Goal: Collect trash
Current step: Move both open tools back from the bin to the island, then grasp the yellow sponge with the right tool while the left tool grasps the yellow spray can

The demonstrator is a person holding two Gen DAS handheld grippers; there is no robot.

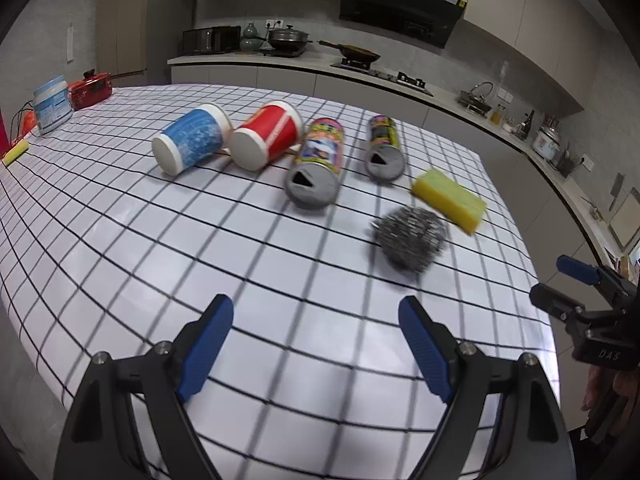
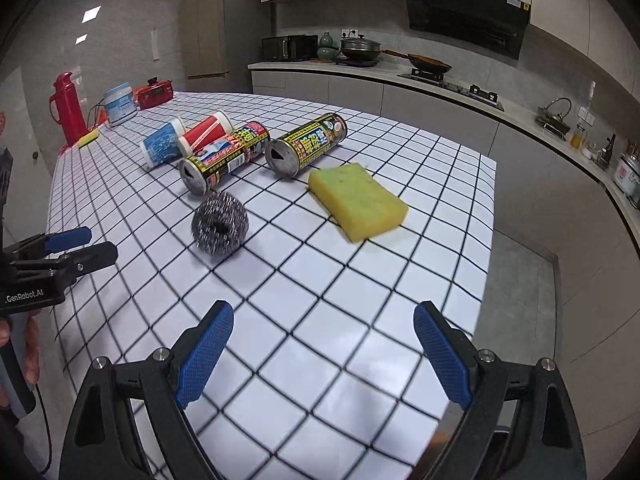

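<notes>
A: Nearest items first. Claws?

B: Left claw: jaws wide apart, nothing between them, only checked cloth below. Right claw: same, wide apart and empty, over the near right part of the table. Each claw also shows at the edge of the other's view, with part of a hand on the left one's handle.

A: Next entry, just beyond the claws?

B: One steel-wool scourer, round, resting on the cloth, apart from everything else. To its right, one yellow sponge, flat, lying at a slant, near the table's right edge.

A: Behind those?

B: Two printed cans, both on their sides, opened ends toward the cameras. Left can lies just behind the scourer; right can lies just behind the sponge's far corner. A gap shows between the two cans.

A: And the cups?

B: Two paper cups, tipped over, bases toward the left wrist camera. Red cup just left of the left can; blue cup beside it, further left. The two cups look to be touching or nearly so.

A: Far end of the table?

B: Small yellow sponge at the left edge, a red thermos jug upright, a white and blue tub, a red lidded pot.

A: Beyond the table?

B: Kitchen worktop with a microwave, a lidded pan, a wok under the range hood.
</notes>
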